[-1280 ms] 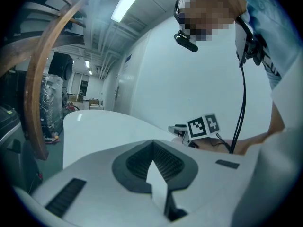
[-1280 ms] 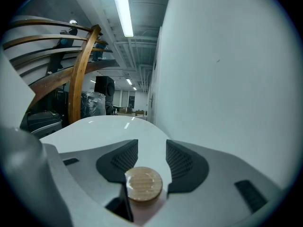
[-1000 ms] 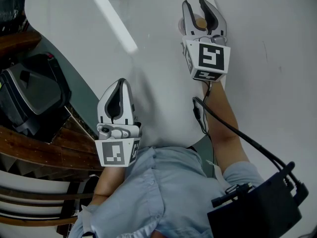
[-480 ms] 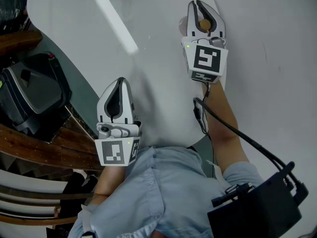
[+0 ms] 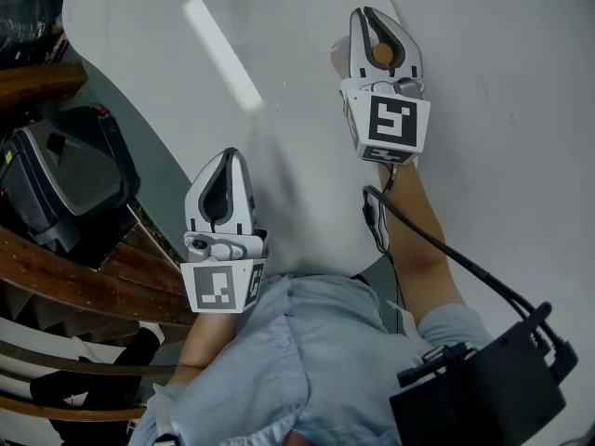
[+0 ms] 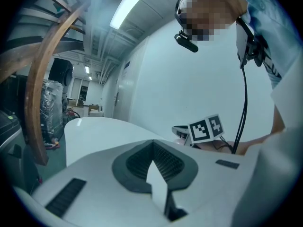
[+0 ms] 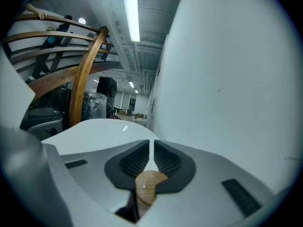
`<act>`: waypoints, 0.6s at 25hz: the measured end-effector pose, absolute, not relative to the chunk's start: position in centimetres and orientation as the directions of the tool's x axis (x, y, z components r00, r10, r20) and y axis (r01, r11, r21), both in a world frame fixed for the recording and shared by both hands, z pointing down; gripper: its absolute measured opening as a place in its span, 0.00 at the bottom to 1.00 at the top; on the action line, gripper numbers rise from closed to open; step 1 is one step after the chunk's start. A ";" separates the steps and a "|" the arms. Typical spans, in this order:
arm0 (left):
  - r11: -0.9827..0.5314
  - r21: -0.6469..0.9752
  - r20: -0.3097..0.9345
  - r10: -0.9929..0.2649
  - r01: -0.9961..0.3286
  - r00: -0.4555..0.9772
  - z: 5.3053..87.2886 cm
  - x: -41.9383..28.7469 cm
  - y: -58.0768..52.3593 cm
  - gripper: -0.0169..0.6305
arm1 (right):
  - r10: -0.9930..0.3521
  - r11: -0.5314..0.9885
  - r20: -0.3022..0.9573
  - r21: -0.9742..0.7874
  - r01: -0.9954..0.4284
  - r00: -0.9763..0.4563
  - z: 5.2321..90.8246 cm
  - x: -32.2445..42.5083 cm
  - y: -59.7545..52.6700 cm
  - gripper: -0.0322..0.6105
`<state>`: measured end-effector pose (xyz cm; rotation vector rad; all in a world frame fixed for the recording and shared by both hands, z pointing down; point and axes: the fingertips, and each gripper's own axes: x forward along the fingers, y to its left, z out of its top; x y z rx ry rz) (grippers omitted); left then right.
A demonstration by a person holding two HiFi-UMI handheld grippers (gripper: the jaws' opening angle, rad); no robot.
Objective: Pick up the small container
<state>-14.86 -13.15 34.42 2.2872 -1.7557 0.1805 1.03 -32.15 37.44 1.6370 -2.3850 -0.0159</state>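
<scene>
The small container (image 5: 381,54) shows as a round tan wooden top (image 7: 147,186) between the jaws of my right gripper (image 5: 373,17), which is shut on it over the far part of the white table (image 5: 521,110). Its lower part is hidden by the jaws, so I cannot tell whether it touches the table. In the right gripper view the pads meet just beyond the wooden top, at the right gripper's (image 7: 152,150) tips. My left gripper (image 5: 226,156) hangs near the table's left edge, shut with nothing in it; in its own view the left gripper's (image 6: 152,148) jaws are pressed together.
A black case (image 5: 60,179) sits on the floor left of the table, beside curved wooden rails (image 5: 65,282). A black box (image 5: 483,398) with a cable hangs at the person's right side. The table's curved edge runs just left of my left gripper.
My right gripper's jaws, open around the container a second ago, have closed on it. The left gripper has barely moved.
</scene>
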 end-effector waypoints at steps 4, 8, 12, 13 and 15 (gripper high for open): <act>-0.257 0.102 0.228 -0.934 -0.961 0.274 33.8 -14.0 -13.1 0.02 | -0.924 0.368 0.168 0.134 -0.920 -0.345 35.8 1.3 -32.0 0.09; -0.260 0.069 0.202 -0.942 -0.963 0.268 33.4 -13.3 -13.0 0.02 | -0.922 0.383 0.115 0.122 -0.916 -0.370 33.7 1.5 -31.4 0.09; -0.249 0.041 0.162 -0.954 -0.968 0.252 31.8 -13.6 -12.6 0.02 | -0.915 0.404 0.046 0.136 -0.904 -0.402 29.7 1.2 -30.2 0.09; -0.243 0.038 0.152 -0.957 -0.969 0.246 31.3 -13.6 -12.5 0.02 | -0.910 0.413 0.025 0.137 -0.900 -0.414 28.4 1.0 -29.8 0.09; -0.232 0.036 0.138 -0.962 -0.972 0.235 30.3 -13.5 -12.2 0.03 | -0.897 0.433 -0.027 0.132 -0.891 -0.440 25.9 0.6 -29.1 0.09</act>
